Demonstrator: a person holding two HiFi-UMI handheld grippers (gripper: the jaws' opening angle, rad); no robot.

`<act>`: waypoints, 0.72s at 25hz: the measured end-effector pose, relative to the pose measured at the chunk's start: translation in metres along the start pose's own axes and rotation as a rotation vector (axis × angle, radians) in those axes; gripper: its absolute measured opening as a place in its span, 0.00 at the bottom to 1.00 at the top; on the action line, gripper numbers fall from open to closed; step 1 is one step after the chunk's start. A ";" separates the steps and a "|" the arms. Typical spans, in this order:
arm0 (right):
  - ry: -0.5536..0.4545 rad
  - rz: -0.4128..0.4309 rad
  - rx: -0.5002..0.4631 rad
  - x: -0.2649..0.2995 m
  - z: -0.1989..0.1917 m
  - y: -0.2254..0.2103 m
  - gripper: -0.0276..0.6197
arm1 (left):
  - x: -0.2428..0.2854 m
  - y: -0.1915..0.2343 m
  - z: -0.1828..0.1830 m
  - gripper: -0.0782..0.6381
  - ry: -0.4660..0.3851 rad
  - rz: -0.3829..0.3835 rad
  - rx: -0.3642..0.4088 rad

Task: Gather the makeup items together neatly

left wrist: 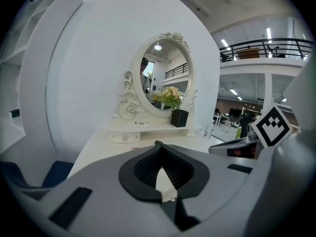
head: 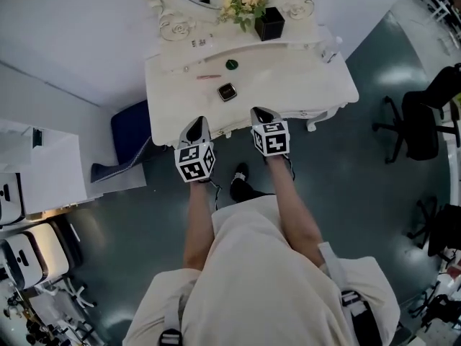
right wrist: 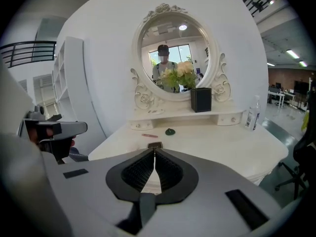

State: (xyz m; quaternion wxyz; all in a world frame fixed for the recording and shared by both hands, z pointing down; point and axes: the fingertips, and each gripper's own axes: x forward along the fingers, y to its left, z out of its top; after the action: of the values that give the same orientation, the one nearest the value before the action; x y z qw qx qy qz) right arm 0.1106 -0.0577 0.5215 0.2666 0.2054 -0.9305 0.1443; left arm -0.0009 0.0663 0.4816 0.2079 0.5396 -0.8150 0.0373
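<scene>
Head view shows me both tools at the near edge of the white dressing table (head: 310, 85), left gripper (head: 199, 123) beside right gripper (head: 261, 112), and on the top lie a square dark compact (head: 227, 91), a thin pink stick (head: 209, 76) and a small green round piece (head: 231, 65), near each other but apart. In the left gripper view I see the jaws closed together with nothing between them, pointing toward the oval mirror (left wrist: 165, 75). In the right gripper view the jaws are also closed and empty, and the compact lies just beyond their tips, the stick and the green piece further back
</scene>
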 end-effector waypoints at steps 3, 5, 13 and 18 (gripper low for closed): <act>0.016 0.001 0.020 0.021 0.004 -0.004 0.11 | 0.025 0.005 0.004 0.13 0.029 -0.027 0.028; 0.018 -0.005 0.035 0.034 0.009 -0.010 0.11 | 0.042 0.005 0.006 0.13 0.048 -0.054 0.050; 0.027 -0.050 0.118 0.078 0.018 -0.047 0.11 | 0.080 0.033 0.014 0.13 0.087 -0.101 0.116; -0.015 -0.050 0.119 0.088 0.021 -0.043 0.11 | 0.097 0.048 0.014 0.13 0.091 -0.097 0.108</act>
State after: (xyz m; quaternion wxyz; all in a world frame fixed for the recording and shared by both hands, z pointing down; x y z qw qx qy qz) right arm 0.0534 -0.1302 0.5599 0.2503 0.2449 -0.9170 0.1911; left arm -0.0804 -0.0015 0.5135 0.2166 0.5868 -0.7744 0.0955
